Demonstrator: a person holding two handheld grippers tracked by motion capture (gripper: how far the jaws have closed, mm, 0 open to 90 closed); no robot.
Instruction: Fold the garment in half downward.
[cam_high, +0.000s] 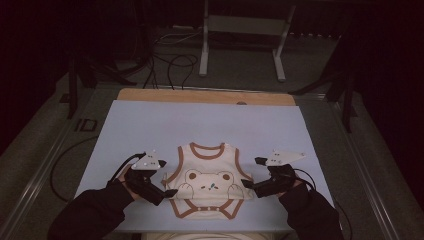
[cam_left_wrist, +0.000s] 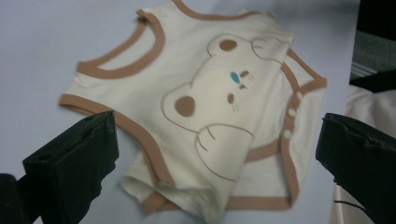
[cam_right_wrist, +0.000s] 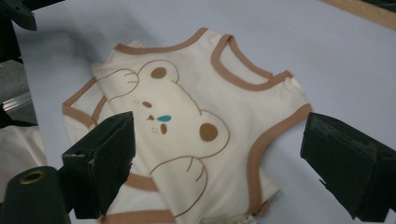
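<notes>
Baby vest (cam_high: 209, 180): It is laid flat near the 6 o'clock edge of the light blue mat (cam_high: 150, 125). It is cream with brown trim, and a bear is drawn on the front. The bottom part is folded up, and small snaps (cam_left_wrist: 291, 113) can be seen there in the left gripper view.

Left gripper (cam_high: 170, 193): It is held at 9 o'clock of the vest, just beside its lower corner. The jaws are spread wide. Nothing is gripped between them.

Right gripper (cam_high: 250, 189): It is held at 3 o'clock of the vest, close to its other lower corner. The jaws are spread wide too, and nothing is gripped.

Open room: A lot of bare mat is left toward 12 o'clock. Smaller bare strips are left at 9 and 3 o'clock. A wooden table edge (cam_high: 205, 96) is seen past the mat at 12 o'clock.

Writing: No words can be read on the vest.

Hard to see: The room around the table is very dark. The sleeves (cam_high: 90, 215) are cut off at the 6 o'clock edge.
</notes>
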